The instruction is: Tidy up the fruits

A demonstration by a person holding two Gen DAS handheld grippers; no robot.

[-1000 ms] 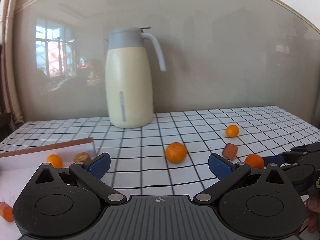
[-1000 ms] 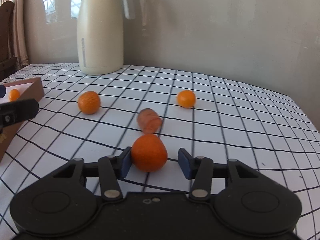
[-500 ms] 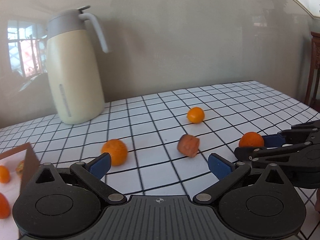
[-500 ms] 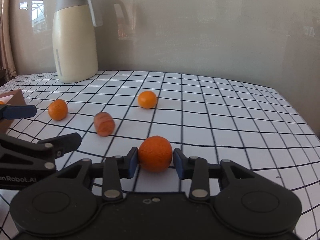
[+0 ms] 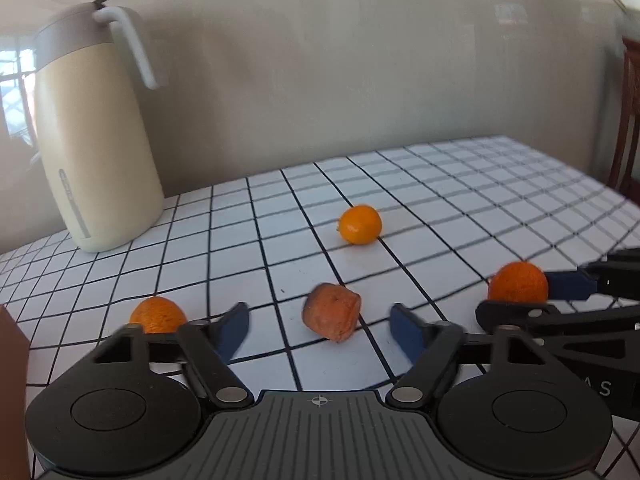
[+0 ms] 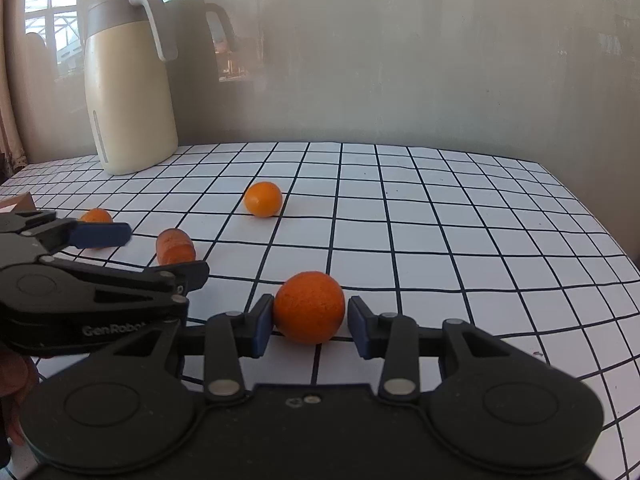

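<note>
A reddish-orange fruit chunk [image 5: 332,312] [image 6: 176,246] lies on the checked tablecloth between the jaws of my left gripper [image 5: 320,334] [image 6: 167,252]. Those jaws are closing, and a gap still shows on each side of the chunk. My right gripper [image 6: 310,330] [image 5: 516,296] is shut on a rough-skinned orange [image 6: 309,306] [image 5: 518,282], which rests on the cloth. A smooth small orange [image 5: 360,224] [image 6: 263,199] sits farther back. Another orange [image 5: 158,314] [image 6: 95,215] lies left of the chunk, partly hidden by my left finger.
A cream jug with a grey lid [image 5: 96,140] [image 6: 130,96] stands at the back left against the wall. A brown box corner [image 5: 12,340] shows at the left edge. The table [image 5: 480,200] ends at the right, where a wooden chair [image 5: 628,120] stands.
My left gripper swung right, away from the box, and came down around the chunk with its jaws narrowing. My right gripper closed its jaws on the rough orange.
</note>
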